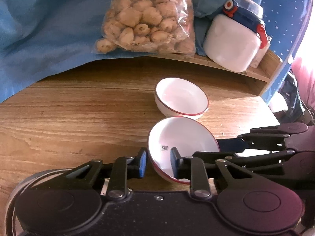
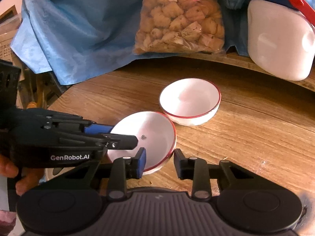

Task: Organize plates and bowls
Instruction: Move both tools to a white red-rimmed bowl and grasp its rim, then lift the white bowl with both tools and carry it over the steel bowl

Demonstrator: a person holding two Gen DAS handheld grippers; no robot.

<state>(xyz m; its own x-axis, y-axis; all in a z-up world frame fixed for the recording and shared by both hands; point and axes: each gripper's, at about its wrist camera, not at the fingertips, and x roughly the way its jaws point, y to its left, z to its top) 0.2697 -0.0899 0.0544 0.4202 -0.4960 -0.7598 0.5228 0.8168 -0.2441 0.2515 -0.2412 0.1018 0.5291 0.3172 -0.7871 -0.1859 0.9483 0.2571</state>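
Observation:
Two white bowls with red rims are on the wooden table. The far bowl (image 1: 182, 97) (image 2: 190, 101) sits flat. The near bowl (image 1: 182, 139) (image 2: 149, 133) is tilted. My left gripper (image 1: 158, 162) straddles the near bowl's left rim, one finger outside and one inside, jaws slightly apart. In the right wrist view it (image 2: 118, 135) reaches in from the left. My right gripper (image 2: 159, 162) straddles the same bowl's right rim, jaws slightly apart; it shows at the right of the left wrist view (image 1: 232, 147).
A clear bag of snacks (image 1: 149, 17) (image 2: 181, 17) and a white container with a blue lid (image 1: 234, 37) (image 2: 279, 41) stand on a raised shelf at the back. Blue cloth (image 1: 49, 29) (image 2: 78, 33) drapes over the back left. A metal plate rim (image 1: 17, 188) lies under my left gripper.

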